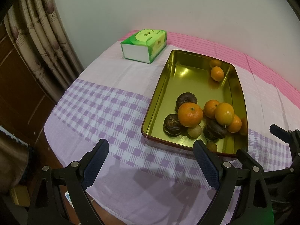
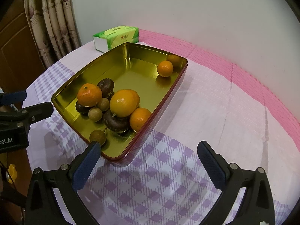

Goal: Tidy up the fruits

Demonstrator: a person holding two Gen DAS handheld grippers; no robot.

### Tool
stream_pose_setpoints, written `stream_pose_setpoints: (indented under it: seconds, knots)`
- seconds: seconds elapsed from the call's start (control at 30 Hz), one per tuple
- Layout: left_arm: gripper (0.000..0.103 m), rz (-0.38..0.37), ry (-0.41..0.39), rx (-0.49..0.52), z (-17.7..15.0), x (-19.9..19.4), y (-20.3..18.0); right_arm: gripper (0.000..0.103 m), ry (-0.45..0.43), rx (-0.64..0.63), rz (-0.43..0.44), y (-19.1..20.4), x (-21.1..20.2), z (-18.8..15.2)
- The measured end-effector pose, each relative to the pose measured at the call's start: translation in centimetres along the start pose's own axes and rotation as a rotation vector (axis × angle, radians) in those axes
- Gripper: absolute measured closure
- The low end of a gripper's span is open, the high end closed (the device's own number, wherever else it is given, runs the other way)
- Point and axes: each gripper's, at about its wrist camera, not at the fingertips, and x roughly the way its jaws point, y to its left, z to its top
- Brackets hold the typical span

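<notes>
- The gold tin tray (image 2: 142, 46) sat on the table, and all the fruit was inside it.
- Oranges: five by my count. Four were bunched at the near end, including the big orange (image 1: 190, 114), and one lone orange (image 2: 165, 68) was off in the far corner.
- Dark wrinkly fruits: three, like this dark fruit (image 1: 186, 99). Couldn't tell what kind.
- Small tan round ones: three, eg the longan-looking fruit (image 2: 97, 136) nearest the front wall.
- One green tissue pack (image 1: 144, 45) sat just behind the tray.
- The left gripper (image 1: 151, 161) had its jaws wide apart, holding nothing; same for the right gripper (image 2: 149, 161).
- The table wore a tablecloth (image 2: 168, 178) with lilac checks and pink stripes, against a white wall (image 1: 168, 3), with a beige curtain (image 1: 43, 37) at the left.
</notes>
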Motion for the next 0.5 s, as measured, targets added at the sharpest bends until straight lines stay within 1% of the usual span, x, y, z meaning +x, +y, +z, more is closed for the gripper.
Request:
stream_pose_setpoints:
  seconds: [0.5]
  knots:
    - [0.012,0.000,0.001,0.002,-0.01,-0.02,-0.04,0.001,0.000,-0.013,0.014,0.57,-0.11,-0.01]
